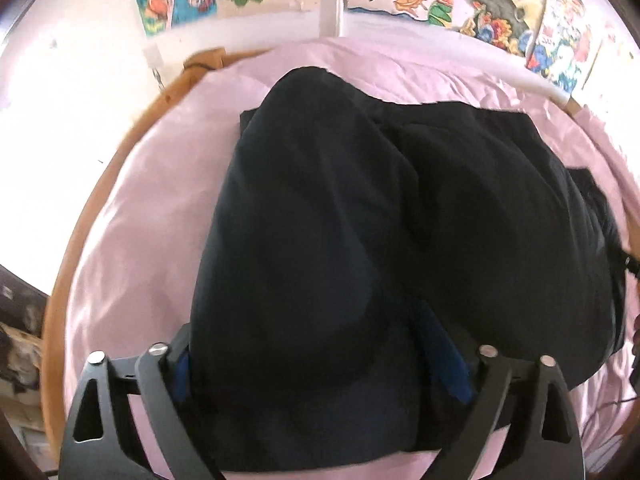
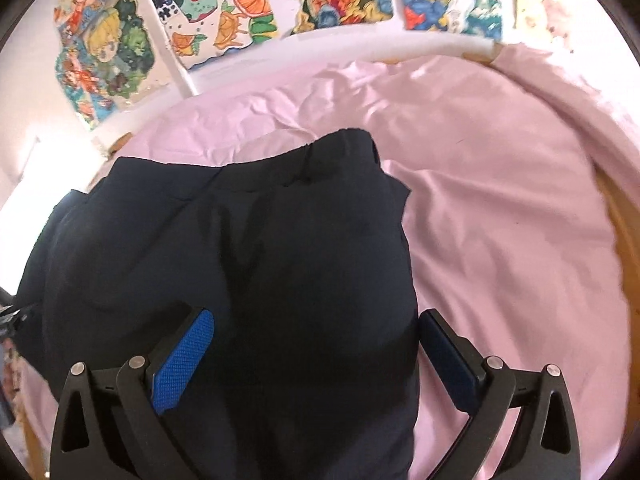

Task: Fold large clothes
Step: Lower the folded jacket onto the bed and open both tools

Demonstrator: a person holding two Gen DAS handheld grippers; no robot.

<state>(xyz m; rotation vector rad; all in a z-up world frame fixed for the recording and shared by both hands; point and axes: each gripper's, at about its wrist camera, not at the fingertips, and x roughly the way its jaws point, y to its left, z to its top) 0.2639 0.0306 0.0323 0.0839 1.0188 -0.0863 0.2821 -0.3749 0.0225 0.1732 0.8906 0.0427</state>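
A large dark navy garment lies on a pink bedsheet; it also shows in the right wrist view, its elastic waistband pointing to the far side. My left gripper is open, its jaws wide apart, with a thick fold of the garment lying between and over the blue pads. My right gripper is open too, jaws wide, with the garment's near part between the blue pads. Neither pair of pads presses the cloth.
The pink sheet covers a bed with a wooden frame. Colourful drawings hang on the white wall behind. A white rail runs along the far bed edge.
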